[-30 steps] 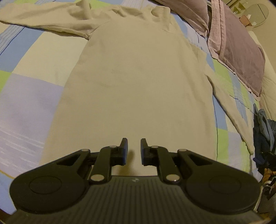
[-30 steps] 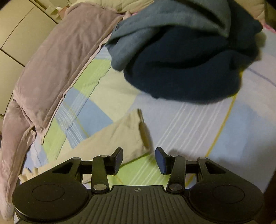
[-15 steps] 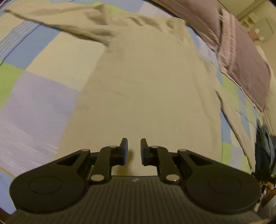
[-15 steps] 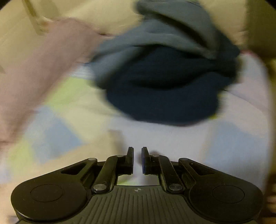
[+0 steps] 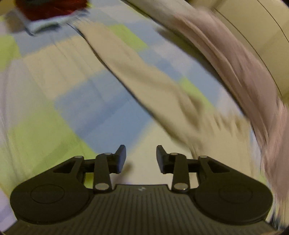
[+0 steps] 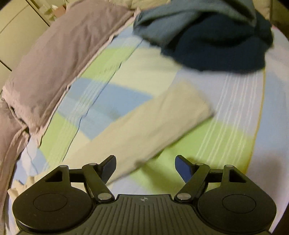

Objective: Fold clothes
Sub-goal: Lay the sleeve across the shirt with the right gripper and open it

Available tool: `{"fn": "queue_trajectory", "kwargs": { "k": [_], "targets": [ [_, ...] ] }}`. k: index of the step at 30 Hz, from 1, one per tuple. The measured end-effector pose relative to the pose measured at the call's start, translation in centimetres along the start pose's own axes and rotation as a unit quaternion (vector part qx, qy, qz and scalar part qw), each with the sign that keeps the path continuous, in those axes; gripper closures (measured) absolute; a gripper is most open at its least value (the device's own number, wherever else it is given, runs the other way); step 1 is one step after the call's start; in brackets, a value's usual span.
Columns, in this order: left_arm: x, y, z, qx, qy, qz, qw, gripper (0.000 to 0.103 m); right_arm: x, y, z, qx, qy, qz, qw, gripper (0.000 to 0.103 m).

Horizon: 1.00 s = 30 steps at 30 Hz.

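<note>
A beige long-sleeved top lies flat on a checked bedsheet. In the blurred left wrist view one beige sleeve (image 5: 144, 77) runs from the upper left down toward the right. My left gripper (image 5: 140, 157) hovers over beige fabric near that sleeve's base, its jaws opening with nothing between them. In the right wrist view the other beige sleeve (image 6: 153, 119) lies diagonally, its cuff end at the upper right. My right gripper (image 6: 145, 166) stands over the sleeve's lower part, jaws opening wide, with the cloth below them and not pinched.
A mauve pillow (image 6: 59, 54) lines the bed's far side, seen also as a mauve pillow (image 5: 234, 59) in the left view. A heap of dark blue clothes (image 6: 213, 36) lies beyond the cuff. A red object (image 5: 52, 7) sits at the far left. The sheet (image 6: 234, 101) is checked.
The left gripper swung from over the top's body to the left sleeve and its jaws widened. The right gripper closed, then spread wide, and now sits further back along the right sleeve.
</note>
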State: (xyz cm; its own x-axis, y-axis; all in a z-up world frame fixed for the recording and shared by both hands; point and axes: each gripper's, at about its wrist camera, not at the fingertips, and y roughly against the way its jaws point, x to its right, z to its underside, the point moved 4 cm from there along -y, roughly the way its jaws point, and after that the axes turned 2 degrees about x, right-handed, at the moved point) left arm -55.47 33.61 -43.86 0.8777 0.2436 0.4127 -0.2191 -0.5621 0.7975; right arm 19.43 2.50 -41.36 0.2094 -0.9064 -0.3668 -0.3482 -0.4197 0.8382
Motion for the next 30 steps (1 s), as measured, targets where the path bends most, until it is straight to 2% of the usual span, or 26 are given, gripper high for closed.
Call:
{"fn": "queue_trajectory", "kwargs": {
  "k": [6, 10, 13, 15, 17, 19, 22, 26, 28, 30],
  "targets": [
    [-5.7, -4.1, -10.1, 0.06, 0.079, -0.038, 0.9943, 0.065, -5.6, -0.3, 6.0, -0.025, 0.015, 0.023, 0.999, 0.027],
    [-8.4, -8.0, -14.5, 0.083, 0.127, -0.055, 0.9869, 0.065, -9.0, -0.3, 10.1, -0.035, 0.016, 0.025, 0.999, 0.027],
    [-9.8, -10.6, -16.5, 0.101, 0.161, -0.064, 0.9797, 0.065, -10.9, -0.4, 13.2, -0.043, 0.028, 0.033, 0.998, 0.027],
    [-10.3, -11.9, -17.7, 0.121, 0.161, -0.069, 0.977, 0.065, -11.6, -0.4, 14.8, -0.041, 0.038, 0.045, 0.997, 0.027],
    [-10.1, -12.7, -18.7, 0.136, 0.133, -0.085, 0.978, 0.075, -12.0, -0.4, 15.8, -0.037, 0.044, 0.052, 0.997, 0.027],
    [-9.7, -13.1, -19.3, 0.138, 0.097, -0.098, 0.9807, 0.103, -12.2, -0.3, 16.2, -0.036, 0.051, 0.059, 0.996, 0.027],
    [-9.1, -10.8, -19.4, 0.176, 0.061, -0.113, 0.976, 0.103, -12.2, -0.3, 16.4, -0.037, 0.057, 0.066, 0.995, 0.027],
    [-9.9, -5.2, -17.3, 0.23, 0.026, -0.159, 0.9598, 0.103, -12.6, -0.7, 16.2, -0.039, 0.065, 0.074, 0.994, 0.027],
    [-11.5, -4.8, -15.5, 0.218, 0.01, -0.193, 0.9567, 0.102, -12.8, -0.9, 16.2, -0.039, 0.075, 0.075, 0.994, 0.027],
    [-13.1, -6.0, -14.0, 0.188, 0.008, -0.217, 0.9578, 0.1, -12.9, -1.1, 16.4, -0.04, 0.087, 0.075, 0.993, 0.027]
  ]
}}
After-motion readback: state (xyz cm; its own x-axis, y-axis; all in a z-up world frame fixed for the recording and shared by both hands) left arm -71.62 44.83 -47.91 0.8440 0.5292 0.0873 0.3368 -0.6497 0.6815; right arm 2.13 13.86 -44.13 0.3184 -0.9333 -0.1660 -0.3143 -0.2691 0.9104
